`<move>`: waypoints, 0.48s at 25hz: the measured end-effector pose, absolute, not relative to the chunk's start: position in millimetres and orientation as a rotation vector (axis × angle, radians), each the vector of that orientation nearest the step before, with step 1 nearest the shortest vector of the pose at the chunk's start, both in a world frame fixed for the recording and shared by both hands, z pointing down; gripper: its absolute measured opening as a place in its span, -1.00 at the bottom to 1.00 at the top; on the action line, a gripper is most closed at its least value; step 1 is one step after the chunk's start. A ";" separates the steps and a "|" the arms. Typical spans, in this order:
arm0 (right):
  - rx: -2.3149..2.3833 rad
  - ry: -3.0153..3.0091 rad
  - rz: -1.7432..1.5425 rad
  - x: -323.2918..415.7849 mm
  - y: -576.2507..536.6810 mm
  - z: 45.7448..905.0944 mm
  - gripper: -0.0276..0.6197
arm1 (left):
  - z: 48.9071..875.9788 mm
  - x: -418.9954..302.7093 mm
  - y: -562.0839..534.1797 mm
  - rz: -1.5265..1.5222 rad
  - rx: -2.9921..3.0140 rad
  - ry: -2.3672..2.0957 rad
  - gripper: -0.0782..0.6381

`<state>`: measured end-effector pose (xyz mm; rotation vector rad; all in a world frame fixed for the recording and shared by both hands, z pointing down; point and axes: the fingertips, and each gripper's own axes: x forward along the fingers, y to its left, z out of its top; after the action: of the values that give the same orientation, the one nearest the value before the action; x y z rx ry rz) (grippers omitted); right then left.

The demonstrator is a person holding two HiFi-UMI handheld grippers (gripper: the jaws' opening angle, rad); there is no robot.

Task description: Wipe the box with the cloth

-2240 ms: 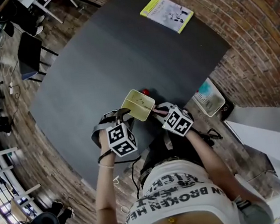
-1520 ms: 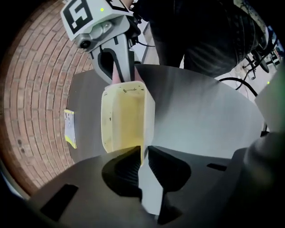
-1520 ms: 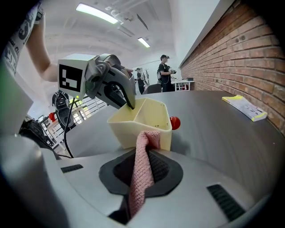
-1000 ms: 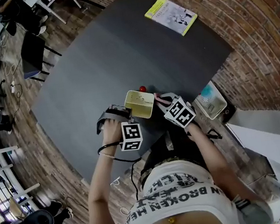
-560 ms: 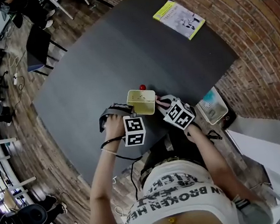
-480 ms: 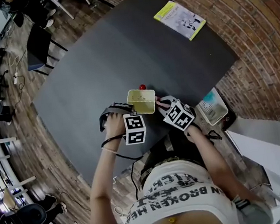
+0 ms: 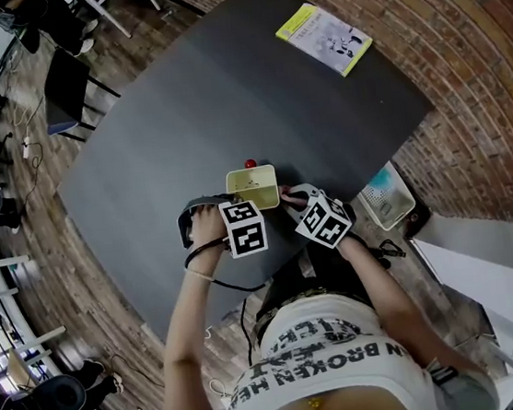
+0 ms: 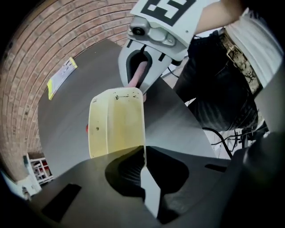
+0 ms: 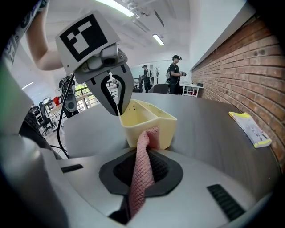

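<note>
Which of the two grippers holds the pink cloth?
The right gripper: the pink cloth is pinched between its jaws. The left gripper has just been closing on the wall of the yellow box.

Pale yellow box [image 7: 252, 187], centre of the head view: smooth moulded plastic with a faint sheen, lightly speckled inside.

Pink cloth [image 9: 139, 180], lower middle of the right gripper view: soft fabric with a coarse waffle weave.

Table [image 7: 224, 92]: dark grey matt top, finely textured (it shows almost no reflection).

Left gripper [image 8: 144, 153] and right gripper [image 9: 142, 153]: matt grey plastic shells with ribbed black pads. Their marker cubes [image 7: 244, 228] are white with crisp black print.

Booklet [image 7: 323, 26], upper right of the head view: paper, with a yellow-edged cover.

Wall [image 9: 240, 58], right side of the right gripper view: rough red brick.

Floor [image 7: 47, 234], left edge of the head view: wood planks in mixed tones.
</note>
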<state>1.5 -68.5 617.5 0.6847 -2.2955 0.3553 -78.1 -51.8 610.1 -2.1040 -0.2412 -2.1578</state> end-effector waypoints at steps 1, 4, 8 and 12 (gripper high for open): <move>0.691 -2.292 0.359 3.1 -68.2 618.2 -0.86 | 609.9 -75.9 -50.7 -2.172 -2.137 -0.227 -0.73; 0.716 -2.287 0.375 8.8 -69.2 619.5 -0.86 | 610.3 -69.0 -48.5 -2.208 -2.198 -0.184 -0.73; 0.727 -2.280 0.378 13.6 -70.2 619.8 -0.86 | 611.6 -63.0 -46.3 -2.244 -2.246 -0.133 -0.73; 0.736 -2.275 0.373 16.7 -70.6 619.5 -0.86 | 611.9 -59.4 -44.1 -2.270 -2.292 -0.088 -0.73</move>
<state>16.7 -70.6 619.5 0.7356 -2.2751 0.3733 -59.4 -44.1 611.9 -2.2916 -0.0878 -2.2696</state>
